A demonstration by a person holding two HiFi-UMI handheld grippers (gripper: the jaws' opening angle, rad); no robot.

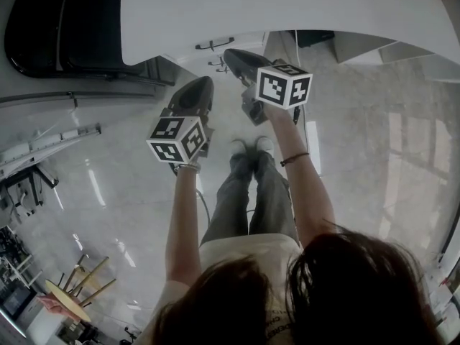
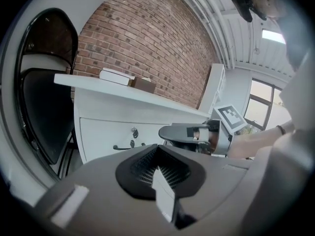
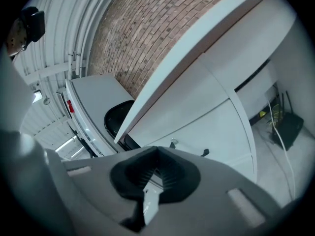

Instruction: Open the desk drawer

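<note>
The white desk (image 1: pixel 287 9) runs across the top of the head view, with the drawer's dark handle (image 1: pixel 214 44) under its front edge. In the left gripper view the drawer front (image 2: pixel 106 129) is closed, showing its handle (image 2: pixel 127 147) and a lock (image 2: pixel 134 131). My left gripper (image 1: pixel 202 86) is shut and empty, short of the drawer. My right gripper (image 1: pixel 233 55) is also shut and empty, its tip close to the handle (image 3: pixel 205 153) without touching it. The right gripper (image 2: pixel 177 132) shows in the left gripper view too.
A black chair (image 1: pixel 50 27) stands left of the desk. Boxes (image 2: pixel 118 76) lie on the desktop. Cables and a black box (image 3: pixel 288 127) lie on the floor under the desk at the right. A wooden stool (image 1: pixel 72 297) stands behind at the left.
</note>
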